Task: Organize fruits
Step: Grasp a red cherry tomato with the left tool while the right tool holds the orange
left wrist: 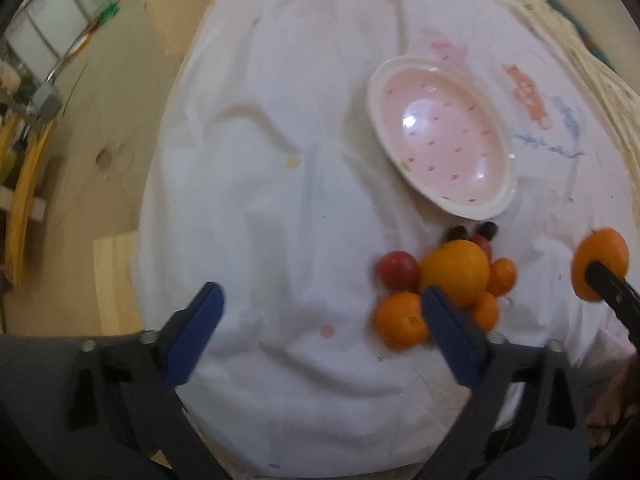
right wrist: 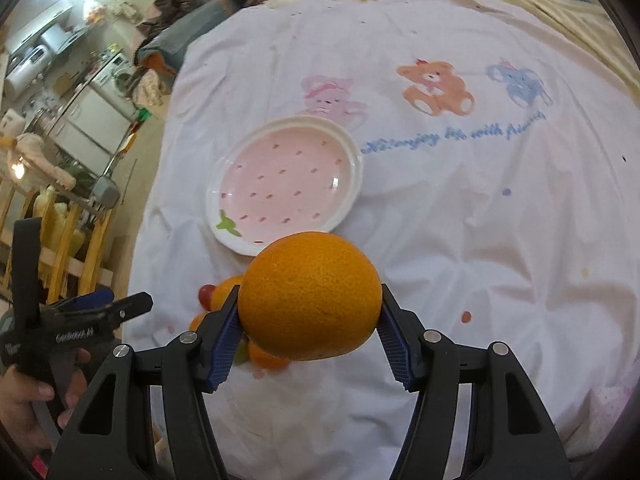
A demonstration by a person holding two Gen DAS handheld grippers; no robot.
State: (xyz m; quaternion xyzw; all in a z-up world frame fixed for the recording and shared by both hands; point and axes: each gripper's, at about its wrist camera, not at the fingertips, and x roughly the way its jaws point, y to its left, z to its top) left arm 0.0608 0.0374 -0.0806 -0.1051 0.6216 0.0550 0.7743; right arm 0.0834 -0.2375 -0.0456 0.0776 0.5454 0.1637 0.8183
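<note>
A pink plate with a white rim [left wrist: 440,138] [right wrist: 286,182] lies empty on the white cloth. Just in front of it sits a pile of fruit: a large orange [left wrist: 456,270], small oranges [left wrist: 400,320], a red fruit [left wrist: 398,269] and dark grapes [left wrist: 472,232]. My left gripper [left wrist: 320,312] is open and empty, left of the pile, its right finger overlapping it. My right gripper [right wrist: 310,320] is shut on a big orange [right wrist: 310,312], held above the cloth near the plate's front edge; it also shows in the left wrist view [left wrist: 598,268]. The pile is mostly hidden behind it [right wrist: 224,292].
The white cloth [right wrist: 480,220] with bear prints covers a bed. A knitted blanket [left wrist: 580,60] lies at the far right. To the left are the floor, a wooden stool [left wrist: 116,280], a yellow wooden rail [right wrist: 60,248] and kitchen appliances.
</note>
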